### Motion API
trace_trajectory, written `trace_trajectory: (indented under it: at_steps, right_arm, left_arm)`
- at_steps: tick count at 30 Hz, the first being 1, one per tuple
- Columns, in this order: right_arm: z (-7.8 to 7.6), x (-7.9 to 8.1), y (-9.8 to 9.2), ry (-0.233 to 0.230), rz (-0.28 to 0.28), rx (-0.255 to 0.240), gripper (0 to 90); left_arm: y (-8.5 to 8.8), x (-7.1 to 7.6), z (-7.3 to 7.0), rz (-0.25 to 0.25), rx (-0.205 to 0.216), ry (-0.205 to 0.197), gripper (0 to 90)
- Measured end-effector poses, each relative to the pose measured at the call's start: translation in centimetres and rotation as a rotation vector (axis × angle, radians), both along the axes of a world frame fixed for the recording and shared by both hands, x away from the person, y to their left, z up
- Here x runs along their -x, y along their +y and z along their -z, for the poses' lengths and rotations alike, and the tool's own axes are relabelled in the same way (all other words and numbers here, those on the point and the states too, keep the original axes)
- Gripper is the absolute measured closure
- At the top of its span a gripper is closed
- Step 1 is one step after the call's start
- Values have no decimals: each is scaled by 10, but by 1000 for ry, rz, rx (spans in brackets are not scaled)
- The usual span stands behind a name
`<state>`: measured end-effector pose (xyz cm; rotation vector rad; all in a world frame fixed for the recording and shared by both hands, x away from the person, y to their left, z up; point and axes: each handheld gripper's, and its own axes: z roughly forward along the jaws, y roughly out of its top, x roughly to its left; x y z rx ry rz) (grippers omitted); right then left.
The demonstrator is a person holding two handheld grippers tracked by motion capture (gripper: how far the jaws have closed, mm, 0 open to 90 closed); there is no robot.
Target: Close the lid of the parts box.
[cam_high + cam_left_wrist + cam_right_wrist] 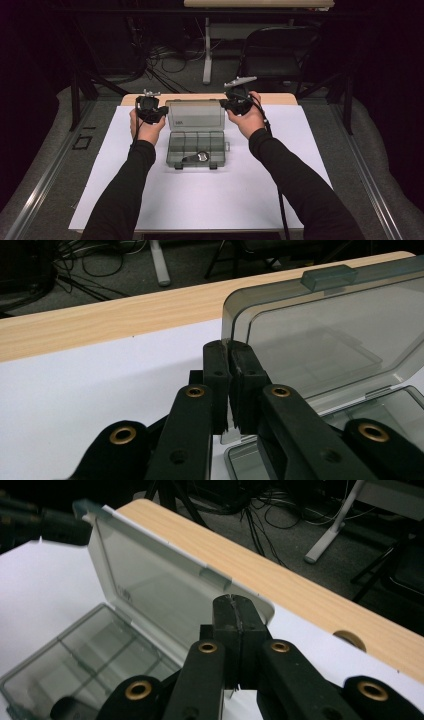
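A clear grey compartment box (172, 150) lies open on the white sheet (150, 200), with its lid (195, 115) standing upright. A small metal and black object (199, 157) rests in a front compartment. My left gripper (150, 111) is at the lid's left top corner. In the left gripper view its jaws (228, 347) are shut on the lid's (325, 340) left edge. My right gripper (232, 104) is at the lid's right top corner. In the right gripper view its jaws (238, 602) are pressed together in front of the lid's (150, 575) corner, and I cannot tell whether they touch it.
The wooden table edge (280, 97) runs just behind the box. Beyond it stand a black chair (280, 55) and a white desk leg (207, 50), with cables on the floor. White sheet spreads in front of the box.
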<state>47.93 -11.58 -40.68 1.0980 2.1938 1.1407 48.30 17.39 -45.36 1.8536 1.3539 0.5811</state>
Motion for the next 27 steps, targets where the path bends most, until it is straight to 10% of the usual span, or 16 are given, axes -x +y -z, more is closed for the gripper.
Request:
trace_trajectory:
  at_steps: [27]
  right_arm:
    - [-4, -42, 31, 74, 53, 19, 900]
  left_arm:
    - [1, 11, 1, 9, -11, -16, 868]
